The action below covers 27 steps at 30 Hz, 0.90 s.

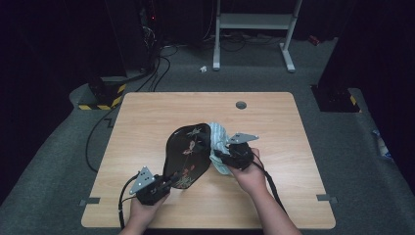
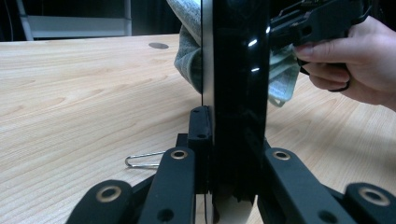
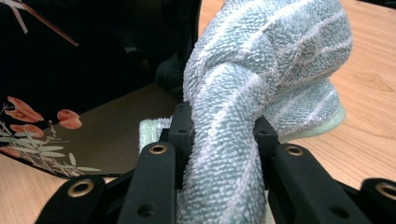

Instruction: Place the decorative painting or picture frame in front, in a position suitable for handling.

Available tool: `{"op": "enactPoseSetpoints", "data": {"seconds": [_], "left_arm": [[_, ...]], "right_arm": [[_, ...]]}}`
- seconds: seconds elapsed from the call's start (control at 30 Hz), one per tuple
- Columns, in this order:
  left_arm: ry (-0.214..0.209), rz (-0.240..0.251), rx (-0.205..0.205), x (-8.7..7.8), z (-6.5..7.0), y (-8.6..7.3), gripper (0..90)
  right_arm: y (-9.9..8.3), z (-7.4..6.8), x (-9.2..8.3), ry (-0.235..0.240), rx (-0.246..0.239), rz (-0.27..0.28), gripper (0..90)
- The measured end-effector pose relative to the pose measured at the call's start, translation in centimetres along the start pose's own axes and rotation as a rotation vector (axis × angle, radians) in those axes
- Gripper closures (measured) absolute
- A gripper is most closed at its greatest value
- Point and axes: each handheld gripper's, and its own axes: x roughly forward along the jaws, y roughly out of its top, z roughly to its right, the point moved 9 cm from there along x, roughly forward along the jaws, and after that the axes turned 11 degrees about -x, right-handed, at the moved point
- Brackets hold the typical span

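Note:
A glossy black tray painted with red flowers and pale leaves stands tilted up on the wooden table. My left gripper is shut on its near edge; in the left gripper view the tray's rim rises edge-on between the jaws. My right gripper is shut on a pale blue striped towel pressed against the tray's right side. The right gripper view has the bunched towel squeezed between the jaws, with the tray's painted face at the left.
A round grommet hole sits near the table's far edge. A bent wire clip lies on the wood beside my left gripper. A white metal stand and cables stand on the dark floor beyond the table.

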Motion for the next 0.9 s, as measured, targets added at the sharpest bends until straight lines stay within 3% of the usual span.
{"op": "enactPoseSetpoints", "data": {"seconds": [0.3, 0.43, 0.57, 0.73, 0.9], "left_arm": [[0.000, -0.001, 0.004, 0.0, 0.0, 0.0, 79.8], [0.000, -0.002, 0.004, 0.0, 0.0, 0.0, 79.8], [0.000, -0.003, 0.003, 0.0, 0.0, 0.0, 79.5], [-0.001, -0.002, 0.003, 0.1, 0.0, 0.0, 79.6], [-0.001, -0.003, 0.000, 0.1, 0.0, 0.0, 79.8]], "right_arm": [[-5.4, -2.0, 2.9, 0.065, 0.067, -0.115, 69.6], [-5.7, -2.2, 3.1, 0.076, 0.079, -0.111, 69.5], [-4.5, -1.6, 2.6, 0.052, 0.052, -0.100, 69.5], [-1.3, -0.2, 0.6, 0.014, 0.040, -0.006, 69.4], [1.4, 0.0, -1.0, 0.007, 0.015, 0.062, 69.3]]}}
